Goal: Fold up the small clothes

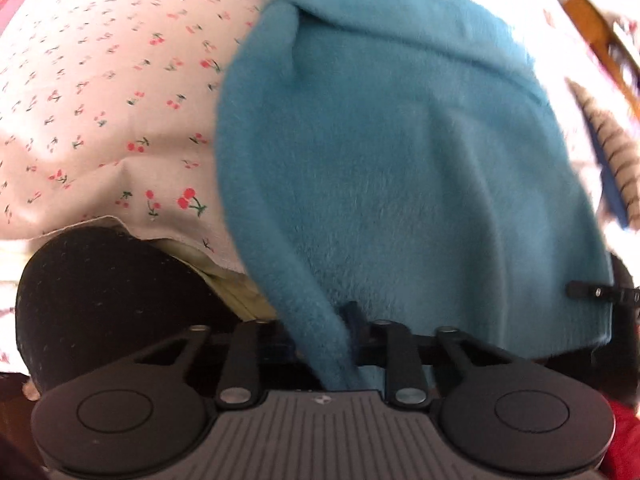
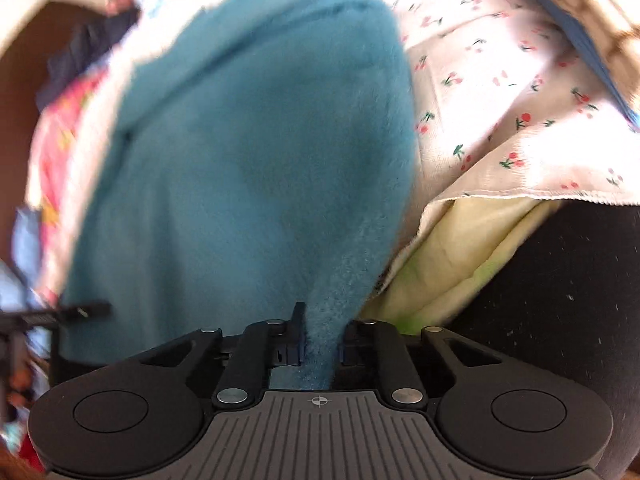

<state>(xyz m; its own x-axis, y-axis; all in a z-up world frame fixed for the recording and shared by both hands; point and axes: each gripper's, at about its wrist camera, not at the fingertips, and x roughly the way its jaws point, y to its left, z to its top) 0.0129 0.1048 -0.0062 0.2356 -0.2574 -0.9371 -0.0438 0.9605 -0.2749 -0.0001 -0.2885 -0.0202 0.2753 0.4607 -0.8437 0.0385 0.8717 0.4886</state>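
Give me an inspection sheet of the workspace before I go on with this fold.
Surface: cherry-print sheet, wrinkled, with a pale yellow layer under its edge.
Job's things: blue fleece garment lying on the sheet, both near corners pinched.
Clutter: striped cloth at one side; colourful fabrics at the other, blurred.
Grippers: left gripper shut on the fleece; right gripper shut on the fleece.
Cables: nothing seen.
Surroundings: wooden furniture, blurred.
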